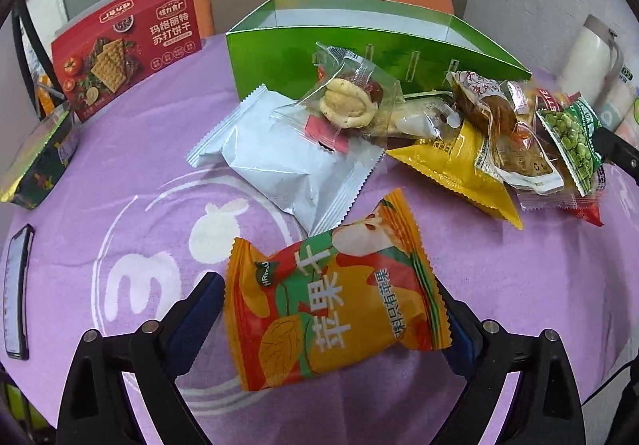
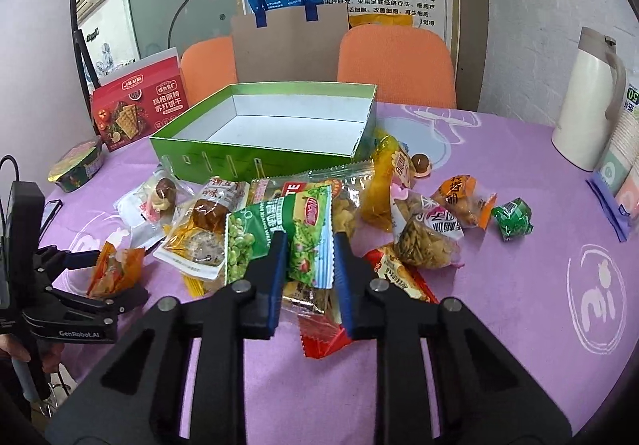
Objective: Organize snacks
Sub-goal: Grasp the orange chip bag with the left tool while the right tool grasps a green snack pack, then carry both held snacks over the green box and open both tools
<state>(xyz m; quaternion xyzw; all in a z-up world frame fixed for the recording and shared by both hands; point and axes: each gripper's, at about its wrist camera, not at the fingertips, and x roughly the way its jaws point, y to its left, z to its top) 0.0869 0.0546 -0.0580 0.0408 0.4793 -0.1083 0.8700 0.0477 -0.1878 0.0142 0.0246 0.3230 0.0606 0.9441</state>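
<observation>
The left gripper (image 1: 335, 309) was clamped on the orange pack (image 1: 335, 301), held just over the cloth (image 1: 120, 165), probably for carrying to the green box (image 2: 263, 125), which stood empty behind the snack pile. The right gripper (image 2: 307, 245) pinched the pea packet (image 2: 279, 233) atop that pile. Packets beneath overlapped, their labels mostly hidden.

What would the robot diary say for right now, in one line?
left gripper: fingers around orange apple-chip packet | right gripper: fingers around green pea packet | green box: empty | snack pile: on purple cloth
</observation>
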